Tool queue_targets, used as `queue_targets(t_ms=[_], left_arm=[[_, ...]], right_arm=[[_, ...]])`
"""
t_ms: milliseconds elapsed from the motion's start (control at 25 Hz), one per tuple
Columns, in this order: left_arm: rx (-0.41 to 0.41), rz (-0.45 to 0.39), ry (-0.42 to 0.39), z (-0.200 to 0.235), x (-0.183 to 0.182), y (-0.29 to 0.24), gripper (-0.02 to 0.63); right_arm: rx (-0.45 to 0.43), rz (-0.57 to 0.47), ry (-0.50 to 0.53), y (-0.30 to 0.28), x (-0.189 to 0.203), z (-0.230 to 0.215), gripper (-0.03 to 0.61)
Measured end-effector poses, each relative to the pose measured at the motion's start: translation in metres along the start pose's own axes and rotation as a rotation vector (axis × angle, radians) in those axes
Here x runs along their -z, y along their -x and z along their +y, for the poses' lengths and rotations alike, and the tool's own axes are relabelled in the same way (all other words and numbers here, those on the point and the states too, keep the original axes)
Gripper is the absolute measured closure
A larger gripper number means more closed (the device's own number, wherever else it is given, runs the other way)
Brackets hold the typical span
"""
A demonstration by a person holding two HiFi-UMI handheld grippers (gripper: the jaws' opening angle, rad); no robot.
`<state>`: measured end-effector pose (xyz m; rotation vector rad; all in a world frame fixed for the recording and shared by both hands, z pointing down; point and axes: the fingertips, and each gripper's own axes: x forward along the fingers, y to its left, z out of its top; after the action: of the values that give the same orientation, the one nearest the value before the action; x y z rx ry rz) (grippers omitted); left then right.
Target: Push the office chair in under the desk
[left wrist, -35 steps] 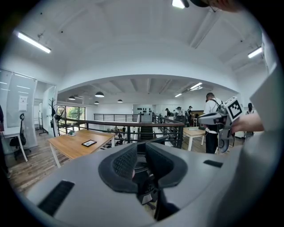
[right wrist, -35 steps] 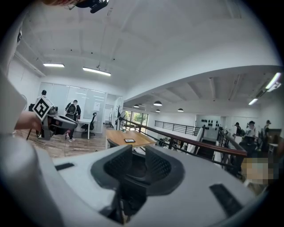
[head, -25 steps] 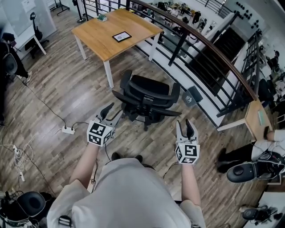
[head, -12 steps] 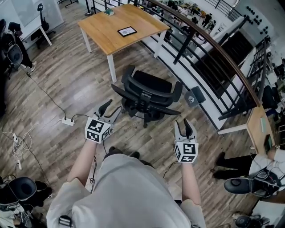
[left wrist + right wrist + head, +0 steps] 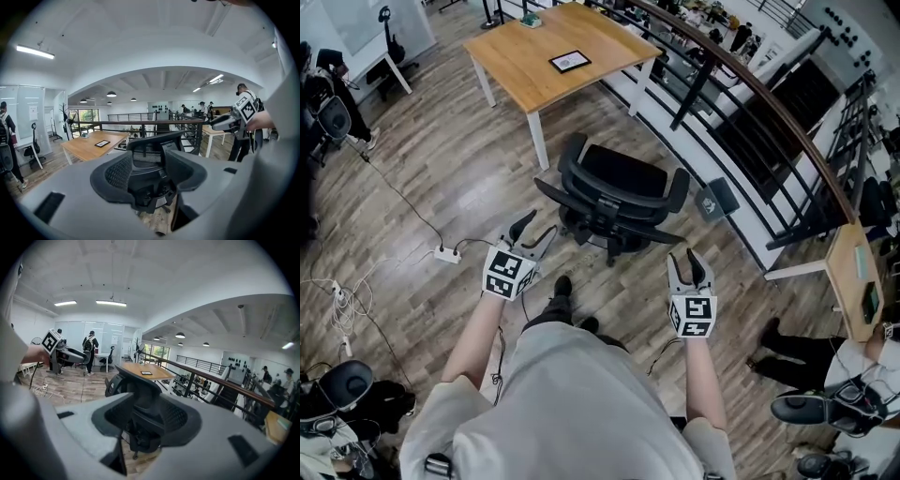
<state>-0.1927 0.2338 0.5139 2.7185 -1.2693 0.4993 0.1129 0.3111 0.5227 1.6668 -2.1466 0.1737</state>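
Note:
A black office chair [image 5: 614,197] stands on the wood floor, its back towards me, a short way out from the wooden desk [image 5: 539,56] at the upper left. My left gripper [image 5: 534,228] hovers just short of the chair's left armrest. Its jaws are opening and nothing is between them. My right gripper [image 5: 689,258] is open and empty, a little short of the chair's right side. In the left gripper view the chair [image 5: 150,154] shows between the open jaws, with the desk [image 5: 91,145] beyond. The right gripper view frames the chair [image 5: 140,394] the same way.
A black tablet [image 5: 569,62] lies on the desk. A black railing [image 5: 741,103] runs diagonally behind the chair and desk. A white power strip [image 5: 445,254] and its cables lie on the floor at left. Another chair [image 5: 337,384] sits at the lower left, and a second desk [image 5: 853,281] stands at right.
I have stepped forward: one foot now shows ahead of my body, and the chair and desk lie a little closer. Both grippers stay held out in front, short of the chair.

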Motion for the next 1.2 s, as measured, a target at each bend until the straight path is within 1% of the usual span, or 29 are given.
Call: queue_targets(t_ms=[120,240,320,440,600,760,960,1080,1200], left_arm=[[0.018,0.029,-0.037,0.008,0.007,-0.017,0.39],[0.05,0.079,-0.117,0.017,0.018,-0.038,0.385],[0.075,0.121,-0.181,0.025,0.029,-0.053,0.381],[0.117,0.189,-0.279,0.037,0.048,-0.077,0.377],[0.192,0.276,-0.444,0.049,0.068,-0.111,0.367],[0.275,0.382,-0.655,0.056,0.095,-0.138,0.362],[0.335,0.459,-0.903,0.067,0.121,-0.162,0.353],[0.376,0.494,-1.004,0.07,0.138,-0.178,0.354],[0.435,0.526,-1.074,0.072,0.152,-0.187,0.377]], right_arm=[[-0.005,0.042,0.008,-0.014,0.011,-0.001,0.42],[-0.025,0.098,0.024,-0.03,0.023,-0.001,0.42],[-0.044,0.136,0.058,-0.042,0.031,-0.001,0.42],[-0.069,0.2,0.146,-0.062,0.042,0.0,0.42],[-0.123,0.32,0.267,-0.089,0.065,-0.004,0.417],[-0.19,0.422,0.341,-0.108,0.078,-0.007,0.391],[-0.27,0.57,0.494,-0.135,0.108,-0.002,0.379],[-0.313,0.637,0.576,-0.151,0.129,0.004,0.379],[-0.336,0.688,0.662,-0.162,0.143,0.01,0.379]])
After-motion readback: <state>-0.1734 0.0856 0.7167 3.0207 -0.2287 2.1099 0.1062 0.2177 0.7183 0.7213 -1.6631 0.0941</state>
